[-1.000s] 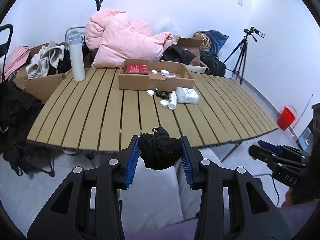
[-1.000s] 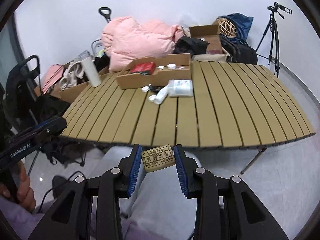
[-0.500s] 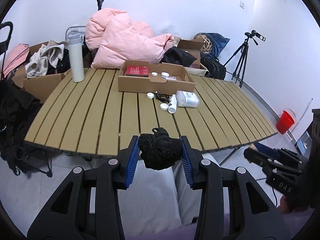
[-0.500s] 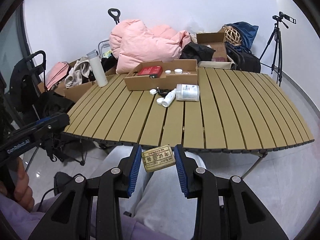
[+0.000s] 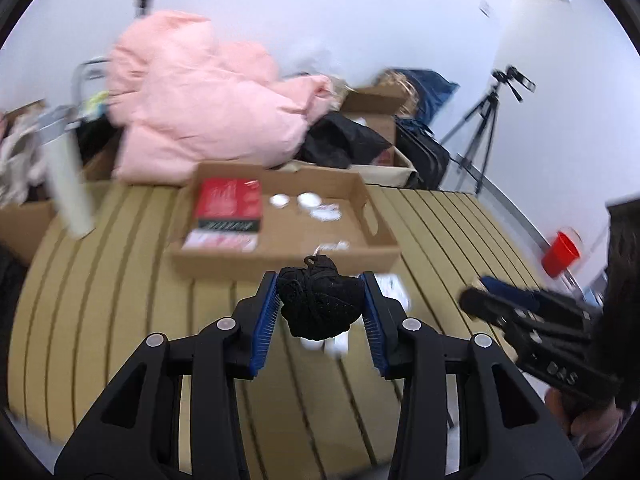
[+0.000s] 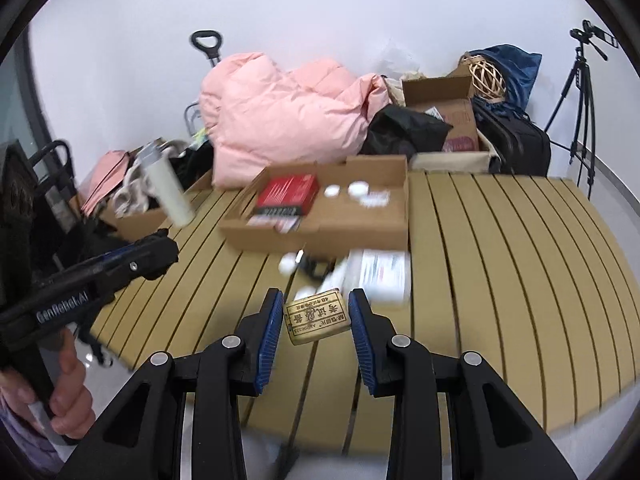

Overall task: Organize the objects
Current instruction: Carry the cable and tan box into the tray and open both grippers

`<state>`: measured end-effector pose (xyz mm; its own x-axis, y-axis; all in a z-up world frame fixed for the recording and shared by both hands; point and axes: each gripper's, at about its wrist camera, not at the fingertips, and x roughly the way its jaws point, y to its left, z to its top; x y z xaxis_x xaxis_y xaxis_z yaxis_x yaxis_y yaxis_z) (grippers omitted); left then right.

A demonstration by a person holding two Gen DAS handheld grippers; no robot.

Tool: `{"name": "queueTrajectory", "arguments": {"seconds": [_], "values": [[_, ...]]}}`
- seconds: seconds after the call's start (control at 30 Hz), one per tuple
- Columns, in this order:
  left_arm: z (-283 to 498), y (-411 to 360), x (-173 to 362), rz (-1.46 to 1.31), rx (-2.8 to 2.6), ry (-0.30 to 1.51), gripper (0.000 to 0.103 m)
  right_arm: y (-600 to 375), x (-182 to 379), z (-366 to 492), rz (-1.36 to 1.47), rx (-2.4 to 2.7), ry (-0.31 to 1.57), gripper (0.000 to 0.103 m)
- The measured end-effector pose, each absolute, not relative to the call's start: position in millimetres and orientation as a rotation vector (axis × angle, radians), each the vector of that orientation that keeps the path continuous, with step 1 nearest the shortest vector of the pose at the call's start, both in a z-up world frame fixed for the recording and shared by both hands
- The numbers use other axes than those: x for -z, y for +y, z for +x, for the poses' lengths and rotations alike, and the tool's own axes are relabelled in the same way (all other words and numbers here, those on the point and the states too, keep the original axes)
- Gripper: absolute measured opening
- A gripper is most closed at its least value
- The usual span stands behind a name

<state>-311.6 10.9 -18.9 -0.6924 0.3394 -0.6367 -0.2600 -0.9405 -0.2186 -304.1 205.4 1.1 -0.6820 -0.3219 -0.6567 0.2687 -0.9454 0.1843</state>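
My left gripper (image 5: pixel 320 308) is shut on a black bundle of cord (image 5: pixel 320 304), held above the slatted table just in front of the cardboard tray (image 5: pixel 376 240). My right gripper (image 6: pixel 316 316) is shut on a small tan box with printed characters (image 6: pixel 318 316), held over the table's near part. The tray (image 6: pixel 360 224) holds a red box (image 6: pixel 286 194) and small white lids (image 6: pixel 356 189). Loose white bottles and a white packet (image 6: pixel 380 276) lie on the table in front of the tray. The left gripper also shows at the left of the right wrist view (image 6: pixel 164 248).
A white flask (image 6: pixel 168 188) stands at the table's left. A pink quilt (image 6: pixel 280 120), black bags and cardboard boxes pile up behind the table. A tripod (image 6: pixel 580 92) stands at the right wall and a red bucket (image 5: pixel 560 256) on the floor.
Both grippers have moved forward from beyond the table's near edge to over the table, closer to the tray, each still holding its object. The views are motion-blurred.
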Motion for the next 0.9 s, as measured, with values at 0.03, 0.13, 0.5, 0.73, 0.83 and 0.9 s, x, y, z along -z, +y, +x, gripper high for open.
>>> {"name": "queueTrajectory", "arguments": {"seconds": [0.03,0.13,0.5,0.73,0.83,0.9], "values": [[-332.5,15.8,23.6,-1.028,-2.588,-0.135,0.037,205.1,-0.8,-330.2,1.048,2.637,-0.077,0.037],[-401.0,28.2,48.1,-1.165,-2.529,-0.116,0.037,201.5,6.2,-387.7,1.058,2.658,0.013,0.037],[-582.6,45.5,139.0,-1.615,-2.398,-0.124,0.037,183.9,85.3,-615.2,1.510,2.591,0.103,0.037],[-593.6,47.1,152.3,-1.662,-2.382,-0.134,0.056,193.1,123.2,-656.6,1.620,2.503,-0.042,0.044],[-594.2,50.1,149.6,-1.685,-2.367,-0.126,0.059,189.0,117.3,-652.8,1.529,2.547,0.019,0.079],[-591.3,51.3,143.2,-1.694,-2.371,-0.120,0.059,181.0,109.9,-647.8,1.473,2.534,0.085,0.084]]}}
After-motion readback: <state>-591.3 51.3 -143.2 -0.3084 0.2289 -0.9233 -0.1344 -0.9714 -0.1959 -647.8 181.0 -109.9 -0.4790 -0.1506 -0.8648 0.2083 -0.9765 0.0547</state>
